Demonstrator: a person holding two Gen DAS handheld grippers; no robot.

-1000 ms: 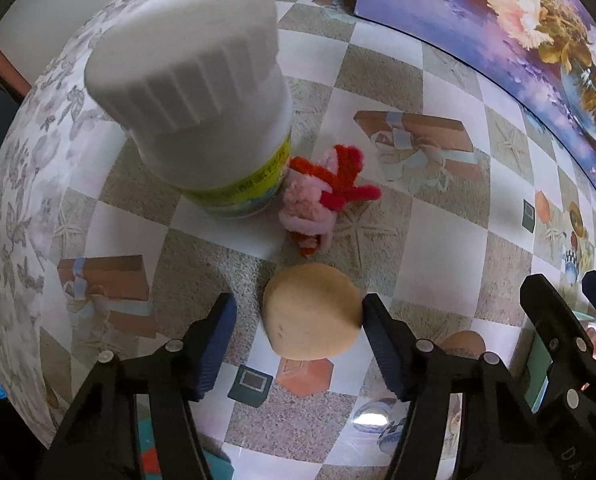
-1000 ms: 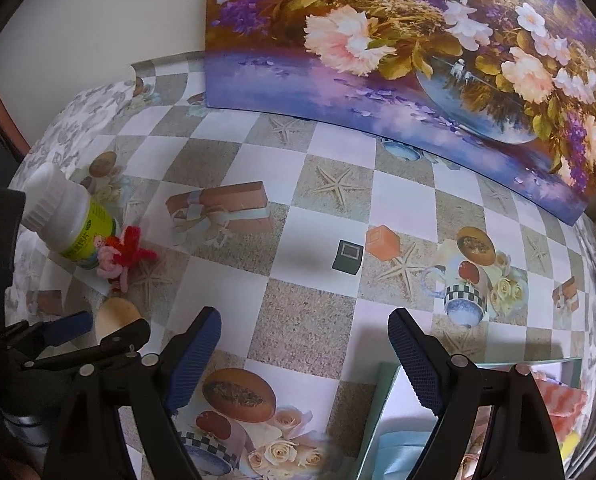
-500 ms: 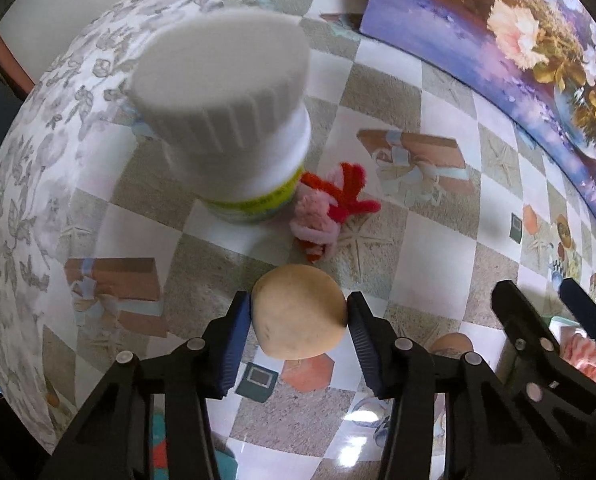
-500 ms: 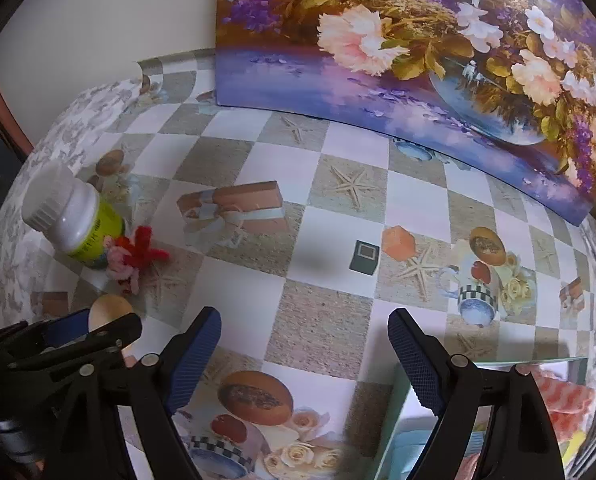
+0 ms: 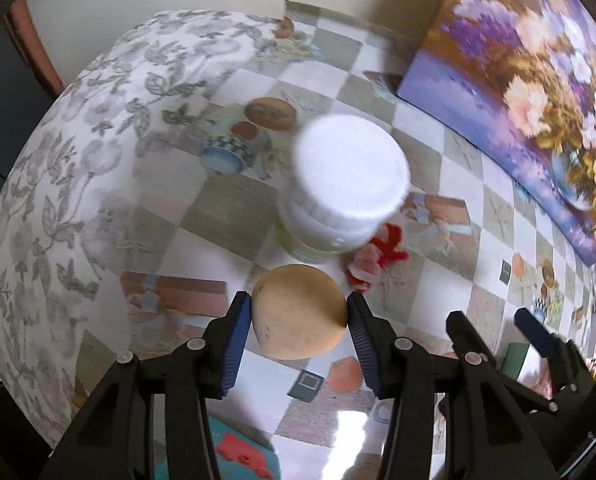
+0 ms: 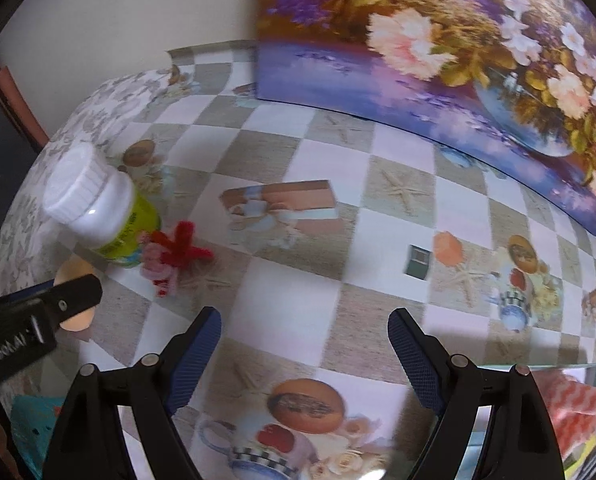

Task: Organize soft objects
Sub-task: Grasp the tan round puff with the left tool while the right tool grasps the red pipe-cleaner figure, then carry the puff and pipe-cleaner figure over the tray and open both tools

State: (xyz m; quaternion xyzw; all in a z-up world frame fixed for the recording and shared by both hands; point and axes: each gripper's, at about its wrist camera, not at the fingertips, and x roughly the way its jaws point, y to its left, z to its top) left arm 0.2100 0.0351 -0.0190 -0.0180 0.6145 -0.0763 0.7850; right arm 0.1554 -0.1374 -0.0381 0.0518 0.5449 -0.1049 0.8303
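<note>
Between the blue ribbed pads [image 5: 234,338] of the left gripper [image 5: 299,330]: one round tan foam ball [image 5: 301,311], pressed on both sides and clear of the table; the same ball shows pale in the right wrist view, partly behind a black finger. White lettering runs along that gripper's body in the right wrist view, cut by the frame edge and too blurred to read with certainty.

Just beyond the ball: a white plastic bottle with a ribbed white cap and yellow-green label [image 5: 347,184], standing upright. Label print is too small and blurred to read. Touching its base on the side toward the painting: a small red-and-pink pipe-cleaner figure [image 6: 174,256], lying on the table.

Right gripper [image 6: 305,346]: blue pads spread wide, nothing between them, hanging over bare cloth well apart from the bottle and figure.

Surface: a glossy checked tablecloth [image 6: 286,292] in white and beige squares, printed with starfish, gift boxes, cups and roses; a grey leaf-patterned cloth [image 5: 58,184] lies at the far left edge.

Rear: a canvas painting of pink and white flowers in a blue vase [image 6: 457,40], standing against a cream wall.

Near right corner: a coral-and-white zigzag cloth [image 6: 573,398], partly seen.
</note>
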